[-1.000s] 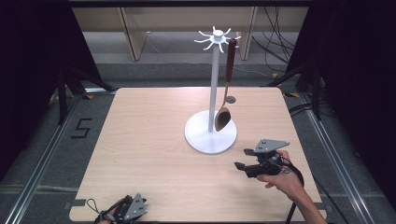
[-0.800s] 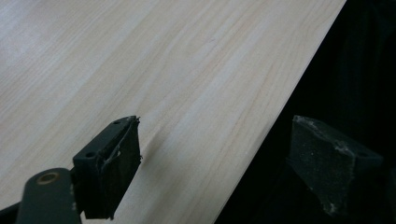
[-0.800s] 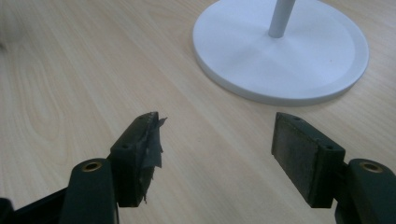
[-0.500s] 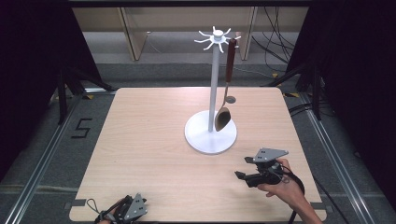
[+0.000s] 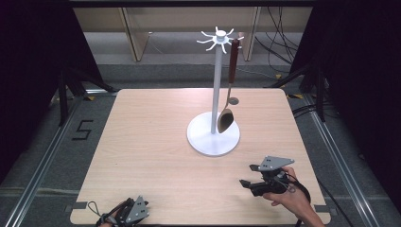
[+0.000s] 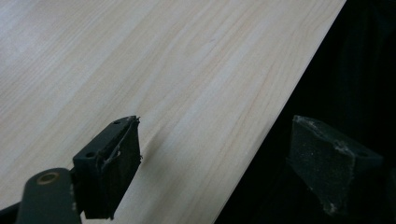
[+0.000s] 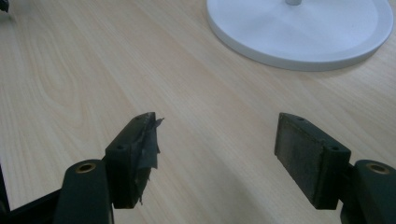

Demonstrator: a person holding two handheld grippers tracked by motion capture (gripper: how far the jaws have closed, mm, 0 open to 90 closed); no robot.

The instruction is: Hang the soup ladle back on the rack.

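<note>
Both two-jaw grippers stood wide open and held nothing. Two grippers were counted. In the high view the right gripper [image 5: 250,177] sat low over the near right part of the table, held in a hand [image 5: 291,198] that came in from the near edge, its jaws pointing left with a grey three-cornered plate on top. In the right gripper view its black jaws were spread far apart over bare wood, the pads [image 7: 306,154] clear of the surface as far as could be told, with frayed tape on the left pad. The left gripper [image 5: 130,212] lay at the near edge of the table, left of centre; in the left gripper view its jaws gaped wide, one over the wood and the other [image 6: 327,163] past the table's edge against the dark.

One white metal stand [image 5: 216,90] with a round flat base [image 5: 213,137], a thin upright pole and a ring of short hooks at the top stood right of the table's centre, far from both grippers. One spoon [image 5: 229,90] with a dark reddish-brown handle and a brassy bowl hung from a hook on the right side, its bowl just above the base.

One light wooden table [image 5: 142,142] carried all of it, with grey floor, rails and cables around it.
</note>
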